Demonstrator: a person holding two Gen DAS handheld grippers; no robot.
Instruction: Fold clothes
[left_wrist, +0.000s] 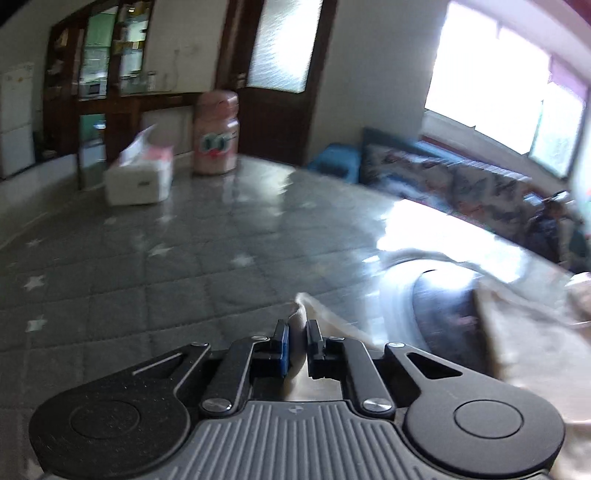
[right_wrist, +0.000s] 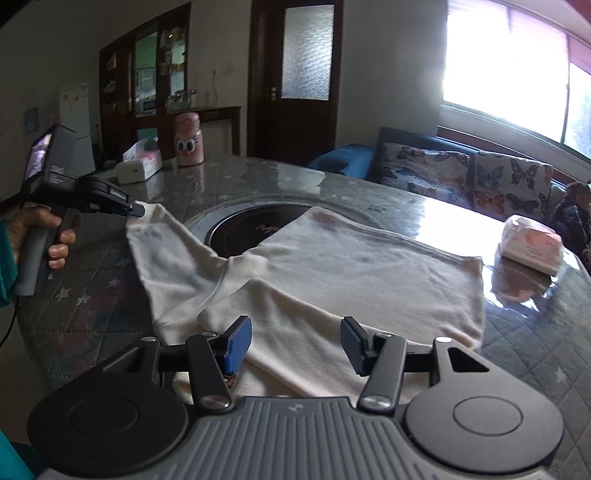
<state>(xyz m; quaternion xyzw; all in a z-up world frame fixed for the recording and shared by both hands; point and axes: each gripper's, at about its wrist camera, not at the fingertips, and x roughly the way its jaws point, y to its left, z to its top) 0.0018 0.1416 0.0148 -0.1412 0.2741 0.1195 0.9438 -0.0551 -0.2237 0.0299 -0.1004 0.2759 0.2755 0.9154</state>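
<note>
A cream long-sleeved top (right_wrist: 354, 266) lies spread on the glass-topped table (right_wrist: 424, 206), partly over a round black hob. One sleeve (right_wrist: 159, 240) stretches to the left, and its cuff is pinched in my left gripper (right_wrist: 142, 211), held by a hand. In the left wrist view that gripper (left_wrist: 297, 334) is shut on the cuff (left_wrist: 301, 314), which pokes out between the pads. My right gripper (right_wrist: 295, 339) stands open just above the folded-over near sleeve (right_wrist: 295, 332), with nothing between its fingers.
A pink cartoon-faced jar (right_wrist: 188, 140) and a white tissue box (right_wrist: 138, 166) stand at the far left of the table. A pink wrapped tissue pack (right_wrist: 532, 245) lies at the right. Behind the table runs a butterfly-patterned sofa (right_wrist: 461, 177). The hob (right_wrist: 251, 229) sits mid-table.
</note>
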